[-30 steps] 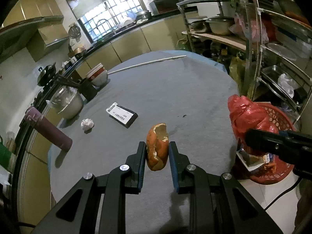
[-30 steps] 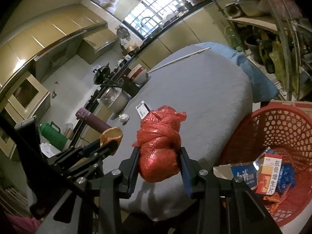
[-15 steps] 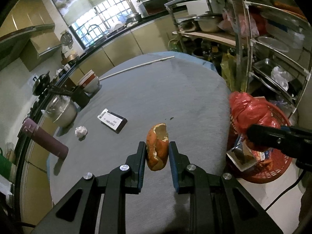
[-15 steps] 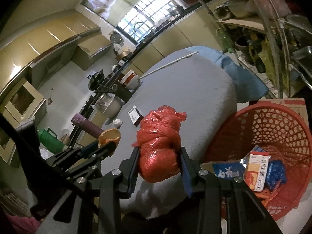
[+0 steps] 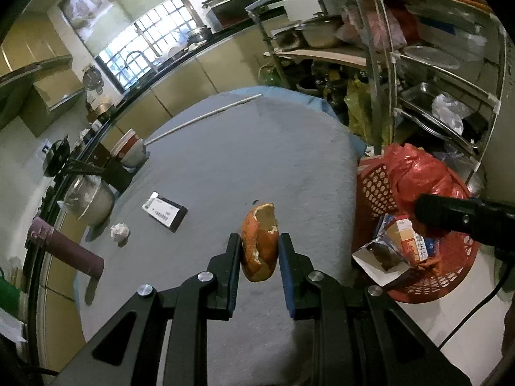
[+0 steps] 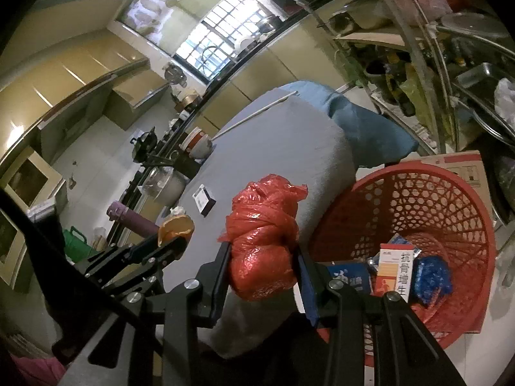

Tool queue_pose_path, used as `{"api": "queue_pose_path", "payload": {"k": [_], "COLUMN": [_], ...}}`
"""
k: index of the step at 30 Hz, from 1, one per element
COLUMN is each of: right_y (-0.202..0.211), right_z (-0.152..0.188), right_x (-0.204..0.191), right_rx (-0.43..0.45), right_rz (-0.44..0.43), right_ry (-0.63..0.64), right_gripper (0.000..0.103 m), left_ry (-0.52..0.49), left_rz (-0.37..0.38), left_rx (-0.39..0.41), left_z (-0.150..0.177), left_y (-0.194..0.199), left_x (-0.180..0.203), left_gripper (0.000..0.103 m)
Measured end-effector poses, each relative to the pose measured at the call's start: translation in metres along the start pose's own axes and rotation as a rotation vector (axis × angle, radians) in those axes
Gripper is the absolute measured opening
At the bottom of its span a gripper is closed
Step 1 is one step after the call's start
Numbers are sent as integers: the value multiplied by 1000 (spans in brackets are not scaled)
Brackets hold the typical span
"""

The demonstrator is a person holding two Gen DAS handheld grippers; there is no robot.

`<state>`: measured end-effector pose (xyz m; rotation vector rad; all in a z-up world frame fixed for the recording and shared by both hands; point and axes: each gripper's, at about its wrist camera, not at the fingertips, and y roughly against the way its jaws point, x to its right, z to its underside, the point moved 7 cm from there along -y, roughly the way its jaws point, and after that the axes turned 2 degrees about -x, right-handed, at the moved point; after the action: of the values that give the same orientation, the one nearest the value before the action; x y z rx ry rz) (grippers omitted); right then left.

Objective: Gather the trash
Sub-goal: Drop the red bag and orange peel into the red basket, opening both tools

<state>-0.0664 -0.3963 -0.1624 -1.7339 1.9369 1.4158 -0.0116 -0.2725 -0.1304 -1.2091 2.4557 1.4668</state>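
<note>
My left gripper [image 5: 260, 251] is shut on an orange peel [image 5: 260, 241] and holds it above the grey table [image 5: 244, 160]. My right gripper [image 6: 262, 263] is shut on a knotted red plastic bag [image 6: 262, 234], held off the table's right edge beside the red basket [image 6: 418, 193]. The basket [image 5: 373, 186] stands on the floor and holds several boxes and packets. The bag also shows in the left wrist view [image 5: 415, 173]. A black and white box [image 5: 164, 211] and a crumpled white paper ball [image 5: 119, 231] lie on the table.
A maroon flask [image 5: 66, 249], a glass pot [image 5: 87, 197], stacked bowls [image 5: 130, 149] and a long white stick [image 5: 202, 117] sit along the table's left and far side. A metal shelf rack [image 5: 418, 64] stands right of the basket. A cardboard box [image 6: 463, 164] lies behind the basket.
Both grippers have moved right, away from the table's middle, still holding their loads. The basket fills more of both views, and the red bag now sits closer to its rim.
</note>
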Motion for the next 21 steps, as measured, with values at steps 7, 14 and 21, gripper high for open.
{"api": "queue_pose_path", "payload": {"k": [7,14,21], "right_y": [11,29,45], "right_z": [-2,-2,5], "right_x": [16,45,86], "right_rx": [19,41,47], "right_rz": [24,76,153], "right_ry": [-27,-70,-157], "right_gripper": [41,41,42], "left_ry": [-36,-55,-55], "left_rz": [18,118,333], "left_rx": [4,8,-29], "left_z": [-6,-16,-23], "left_y": [-2,0,-8], "left_x": [14,38,71], "left_gripper": [25,25,25]}}
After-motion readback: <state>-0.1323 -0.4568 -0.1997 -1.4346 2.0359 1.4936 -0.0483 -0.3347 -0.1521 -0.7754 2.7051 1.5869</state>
